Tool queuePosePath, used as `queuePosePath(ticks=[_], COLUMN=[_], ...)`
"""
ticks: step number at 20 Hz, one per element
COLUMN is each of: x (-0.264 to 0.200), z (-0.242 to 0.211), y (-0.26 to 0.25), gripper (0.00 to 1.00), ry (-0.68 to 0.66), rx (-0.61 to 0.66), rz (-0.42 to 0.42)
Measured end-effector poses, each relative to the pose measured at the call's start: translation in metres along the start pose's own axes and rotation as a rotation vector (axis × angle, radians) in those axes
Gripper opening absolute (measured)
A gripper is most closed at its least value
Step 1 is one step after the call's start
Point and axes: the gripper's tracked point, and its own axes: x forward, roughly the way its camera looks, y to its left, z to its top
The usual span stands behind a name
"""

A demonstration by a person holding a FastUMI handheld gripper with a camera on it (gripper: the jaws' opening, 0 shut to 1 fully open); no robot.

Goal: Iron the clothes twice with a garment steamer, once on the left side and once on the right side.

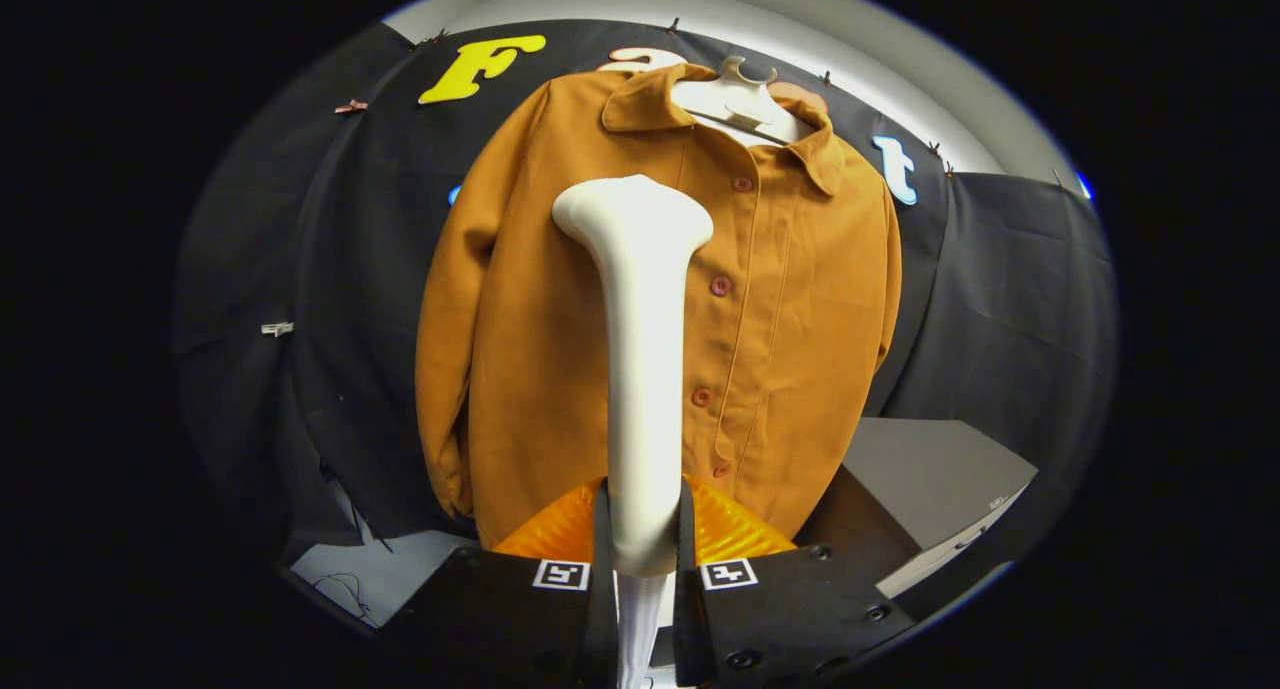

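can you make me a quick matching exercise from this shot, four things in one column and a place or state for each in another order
Things:
1. garment steamer
2. orange jacket
3. white hanger
4. grey box

Places or states:
A. low down, beside the jacket's hem
B. inside the collar, carrying the jacket
C. clamped upright between the gripper jaws
D. buttoned up, hanging on the black cloth wall

Pairs: 1-C, 2-D, 3-B, 4-A
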Motion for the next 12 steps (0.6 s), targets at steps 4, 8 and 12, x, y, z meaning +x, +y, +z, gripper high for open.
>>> queuePosePath(ticks=[4, 8, 12], x=[0.003, 0.002, -0.001], z=[-0.025, -0.049, -0.076], y=[0.003, 0.007, 0.011], gripper=[0.26, 0.26, 0.26], ry=[0.049, 0.109, 0.178], rx=[0.0, -0.003, -0.001], rz=[0.007, 0.018, 0.033])
